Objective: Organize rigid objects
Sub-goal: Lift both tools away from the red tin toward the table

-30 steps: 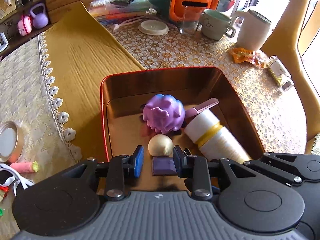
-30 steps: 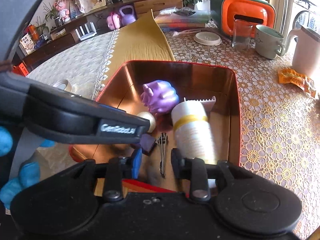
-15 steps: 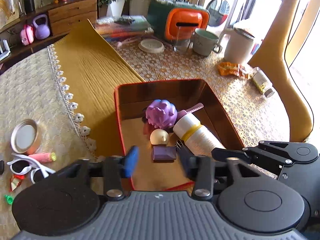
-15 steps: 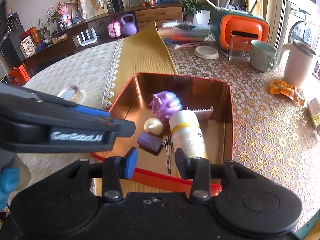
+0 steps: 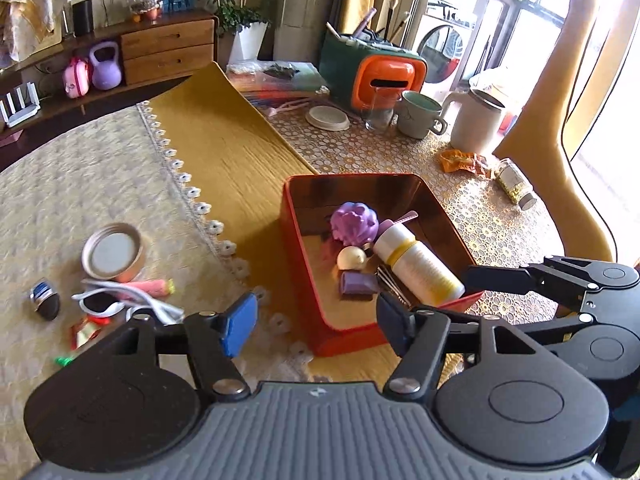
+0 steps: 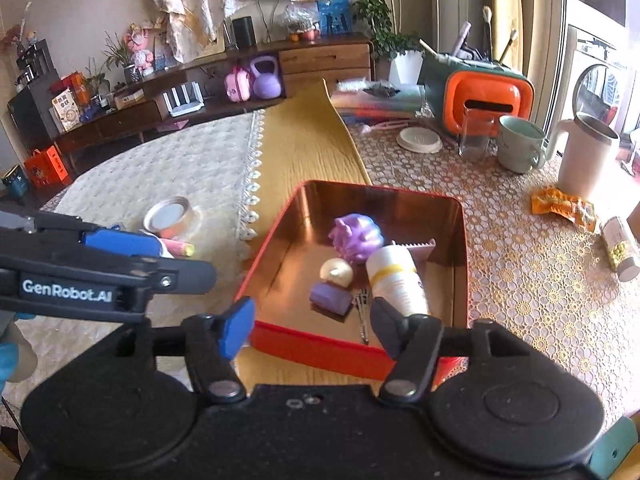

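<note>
A red tin box stands on the yellow runner. In it lie a purple spiky toy, a white bottle with a yellow band, a cream ball, a purple block, a pink comb and metal tweezers. My left gripper is open and empty above the box's near left corner. My right gripper is open and empty above the box's near edge.
On the lace cloth to the left lie a jar lid, sunglasses, a pink tube, a small dark object and wrappers. Behind the box stand an orange-green case, glass, mug, white jug, a small jar.
Both grippers have pulled back and up from the box and opened wider. The left-hand clutter on the lace cloth has come into view. The box contents have not moved.
</note>
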`<state>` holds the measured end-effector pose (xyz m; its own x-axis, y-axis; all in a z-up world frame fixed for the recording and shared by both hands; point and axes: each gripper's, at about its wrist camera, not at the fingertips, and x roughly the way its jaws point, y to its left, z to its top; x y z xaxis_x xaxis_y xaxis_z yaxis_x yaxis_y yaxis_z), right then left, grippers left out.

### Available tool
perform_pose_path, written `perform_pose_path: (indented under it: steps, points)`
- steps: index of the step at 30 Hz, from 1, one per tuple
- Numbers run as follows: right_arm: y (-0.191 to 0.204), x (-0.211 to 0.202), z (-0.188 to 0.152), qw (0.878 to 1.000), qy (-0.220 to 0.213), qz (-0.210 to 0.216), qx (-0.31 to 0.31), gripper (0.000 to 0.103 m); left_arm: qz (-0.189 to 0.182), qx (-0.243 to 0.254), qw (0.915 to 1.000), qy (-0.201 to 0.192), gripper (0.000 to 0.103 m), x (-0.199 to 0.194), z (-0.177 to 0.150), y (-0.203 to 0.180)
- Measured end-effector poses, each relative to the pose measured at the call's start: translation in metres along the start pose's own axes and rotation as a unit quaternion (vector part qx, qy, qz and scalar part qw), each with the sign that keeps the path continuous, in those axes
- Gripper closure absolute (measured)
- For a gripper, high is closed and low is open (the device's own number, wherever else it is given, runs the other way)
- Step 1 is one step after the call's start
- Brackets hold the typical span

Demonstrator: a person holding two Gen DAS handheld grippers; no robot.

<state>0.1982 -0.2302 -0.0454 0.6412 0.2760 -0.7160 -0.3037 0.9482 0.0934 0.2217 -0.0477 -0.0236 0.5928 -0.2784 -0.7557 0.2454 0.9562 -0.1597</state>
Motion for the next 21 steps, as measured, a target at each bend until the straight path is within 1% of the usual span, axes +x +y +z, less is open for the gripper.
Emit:
perform_pose_path:
  steps: [1, 2, 4, 6, 8, 10, 12, 14, 16, 21]
  points:
    - [0.004, -0.002, -0.001, 1.0, -0.002, 0.0, -0.002, 0.035, 0.001, 0.0, 1.0, -0.002, 0.035, -0.004, -0.003, 0.004]
    - [0.007, -0.004, -0.001, 1.0, -0.004, -0.001, -0.005, 0.03, 0.005, 0.0, 1.0, -0.005, 0.035, -0.009, -0.006, 0.008]
    - [0.012, -0.007, -0.002, 1.0, -0.01, -0.005, -0.009, 0.022, 0.007, -0.001, 0.9999, -0.009, 0.035, -0.018, -0.01, 0.017]
    - [0.017, -0.01, -0.003, 1.0, -0.014, -0.002, -0.009, 0.019, 0.01, -0.007, 0.9998, -0.013, 0.034, -0.028, -0.016, 0.028]
    - [0.021, -0.012, -0.003, 1.0, -0.014, 0.005, -0.007, 0.015, 0.013, -0.012, 0.9997, -0.015, 0.026, -0.035, -0.021, 0.038]
    - [0.027, -0.012, -0.003, 1.0, -0.014, 0.012, -0.008, 0.013, 0.016, -0.015, 0.9996, -0.017, 0.021, -0.042, -0.026, 0.048]
    - [0.033, -0.012, -0.004, 1.0, -0.015, 0.016, -0.012, 0.01, 0.021, -0.017, 0.9995, -0.018, 0.02, -0.047, -0.031, 0.058]
    - [0.04, -0.011, -0.006, 0.999, -0.02, 0.02, -0.018, 0.003, 0.029, -0.02, 0.9992, -0.018, 0.02, -0.052, -0.036, 0.069]
    - [0.047, -0.009, -0.007, 0.999, -0.022, 0.026, -0.024, 0.001, 0.039, -0.025, 0.9988, -0.018, 0.02, -0.054, -0.041, 0.081]
    - [0.065, -0.002, -0.007, 0.998, -0.014, 0.047, -0.036, 0.0, 0.057, -0.051, 0.997, -0.016, 0.02, -0.058, -0.056, 0.114]
